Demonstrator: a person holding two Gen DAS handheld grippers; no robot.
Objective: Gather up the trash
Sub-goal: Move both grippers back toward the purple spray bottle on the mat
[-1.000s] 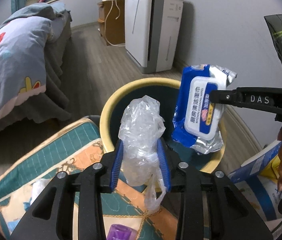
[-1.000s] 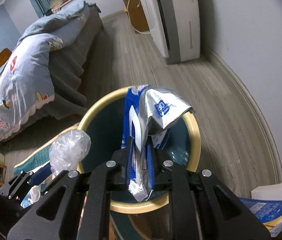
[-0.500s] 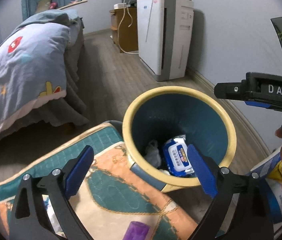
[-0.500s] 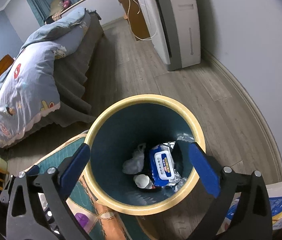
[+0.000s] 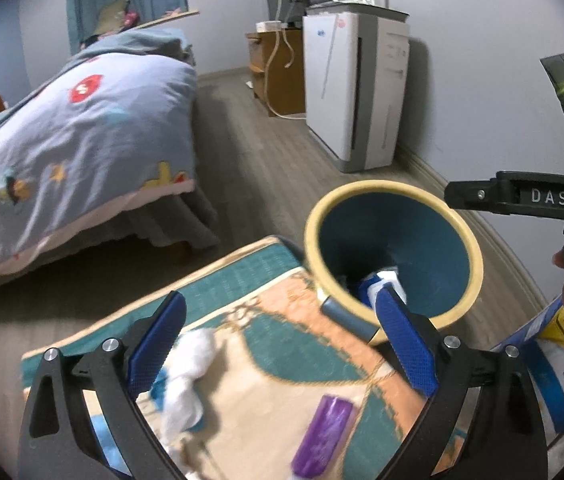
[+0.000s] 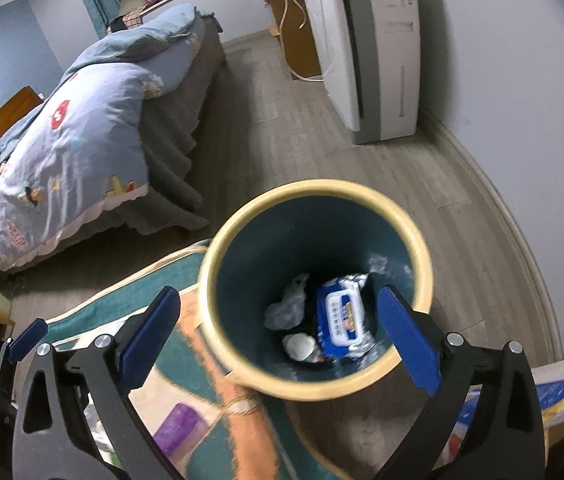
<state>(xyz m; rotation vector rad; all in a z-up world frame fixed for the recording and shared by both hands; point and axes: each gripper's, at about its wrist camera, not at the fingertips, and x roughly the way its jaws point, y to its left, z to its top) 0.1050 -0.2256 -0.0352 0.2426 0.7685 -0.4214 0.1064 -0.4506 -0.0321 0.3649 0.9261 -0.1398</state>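
Observation:
A round bin (image 6: 421, 276) with a cream rim and dark teal inside stands on the floor; the same bin (image 5: 461, 248) shows in the left wrist view. In it lie a blue wet-wipe pack (image 6: 341, 316), a crumpled clear plastic bag (image 6: 287, 308) and a small white lump (image 6: 299, 346). My right gripper (image 6: 278, 320) hangs open above the bin with nothing between its fingers. My left gripper (image 5: 280, 326) is open and empty over a patterned mat (image 5: 278, 344), left of the bin. On the mat lie a white crumpled tissue (image 5: 190, 364) and a purple tube (image 5: 323, 436).
A bed with a blue quilt (image 5: 74, 148) fills the left. A white air purifier (image 5: 355, 92) and a wooden cabinet (image 5: 278, 68) stand by the far wall. A blue and white package (image 5: 545, 364) lies at the right, near a person's hand. Bare wooden floor (image 6: 293, 136) lies beyond the bin.
Both grippers opened: the plastic bag and the wipe pack dropped into the bin. Both grippers then rose, and the left one drew back over the mat.

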